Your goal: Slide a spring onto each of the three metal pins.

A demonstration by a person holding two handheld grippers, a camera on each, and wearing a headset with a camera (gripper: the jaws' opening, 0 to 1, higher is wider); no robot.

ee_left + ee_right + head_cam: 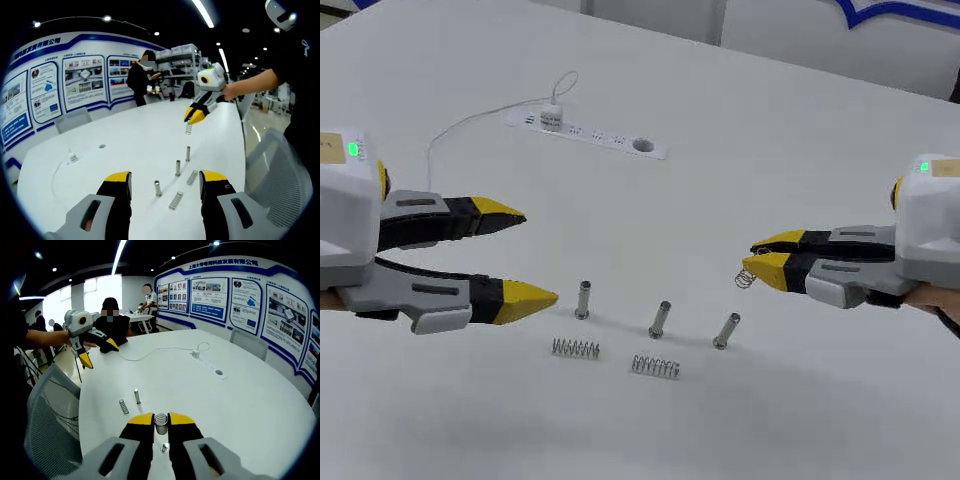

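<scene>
Head view: right tongs (757, 255) clamped on small coiled wire spring (746, 277), left tongs (540, 255) wide open, empty; spring dangles off-axis, may snag short steel pin (726, 330) below the tips.

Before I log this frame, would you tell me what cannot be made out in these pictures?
- Right gripper view: the middle pin is hidden behind the held spring and the jaws.
- Head view: the rear parts of the left gripper and right gripper are cut off by the side edges.
- Both gripper views: the text on the posters is too small to read.
</scene>
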